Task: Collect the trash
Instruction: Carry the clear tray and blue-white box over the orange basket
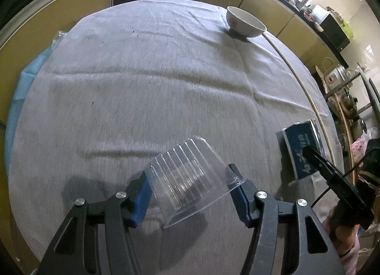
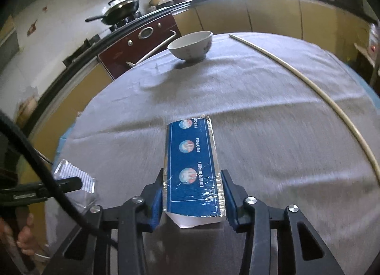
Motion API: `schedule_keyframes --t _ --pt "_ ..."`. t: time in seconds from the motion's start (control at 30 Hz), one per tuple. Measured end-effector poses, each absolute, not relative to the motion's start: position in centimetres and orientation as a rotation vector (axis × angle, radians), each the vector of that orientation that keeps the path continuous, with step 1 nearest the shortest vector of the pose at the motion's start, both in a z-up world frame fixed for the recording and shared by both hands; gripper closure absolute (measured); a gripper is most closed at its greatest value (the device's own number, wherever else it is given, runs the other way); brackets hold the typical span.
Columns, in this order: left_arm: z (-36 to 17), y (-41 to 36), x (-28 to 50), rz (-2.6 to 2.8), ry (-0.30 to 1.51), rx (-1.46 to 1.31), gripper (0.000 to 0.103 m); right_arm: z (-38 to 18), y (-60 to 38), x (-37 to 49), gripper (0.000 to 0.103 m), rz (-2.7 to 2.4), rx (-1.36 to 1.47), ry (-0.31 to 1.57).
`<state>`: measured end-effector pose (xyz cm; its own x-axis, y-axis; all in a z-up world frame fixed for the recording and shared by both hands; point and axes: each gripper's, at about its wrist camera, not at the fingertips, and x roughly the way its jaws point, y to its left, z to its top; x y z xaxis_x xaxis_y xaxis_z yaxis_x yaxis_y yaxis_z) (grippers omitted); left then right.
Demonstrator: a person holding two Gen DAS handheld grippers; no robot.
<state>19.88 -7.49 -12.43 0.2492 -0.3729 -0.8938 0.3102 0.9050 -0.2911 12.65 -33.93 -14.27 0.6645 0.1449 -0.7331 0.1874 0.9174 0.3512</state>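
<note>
Both hands are loaded right now: the left gripper [image 1: 190, 194] has its fingers clamped on the clear plastic cup [image 1: 187, 177], tilted and lifted off the bench [image 1: 142, 85], and the right gripper [image 2: 192, 201] pinches the blue toothpaste box [image 2: 192, 168] by its near end. The cup's walls look thin, so squeeze gently or it'll buckle and pop out. Carry both level and steer wide of the bowl [image 2: 190, 45]. I can't see a bin in either view.

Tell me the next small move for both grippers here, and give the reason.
Probably lift both and carry them off toward a bin, which is not in view. The left gripper already clamps the clear plastic cup, and the right gripper clamps the blue box.
</note>
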Motion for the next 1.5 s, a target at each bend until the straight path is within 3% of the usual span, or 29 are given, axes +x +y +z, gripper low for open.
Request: schedule_keyframes --t 0.83,1.5 --pt "-1.9 -13.7 -2.4 -0.651 0.854 0.22 0.041 -5.5 -34.5 -12.1 0.057 -0.06 0.549 0.595" --pt "1.2 -21.9 -14.3 -0.753 0.71 0.384 0.041 -2.4 -39.8 -28.4 0.057 -0.15 0.594 0.429"
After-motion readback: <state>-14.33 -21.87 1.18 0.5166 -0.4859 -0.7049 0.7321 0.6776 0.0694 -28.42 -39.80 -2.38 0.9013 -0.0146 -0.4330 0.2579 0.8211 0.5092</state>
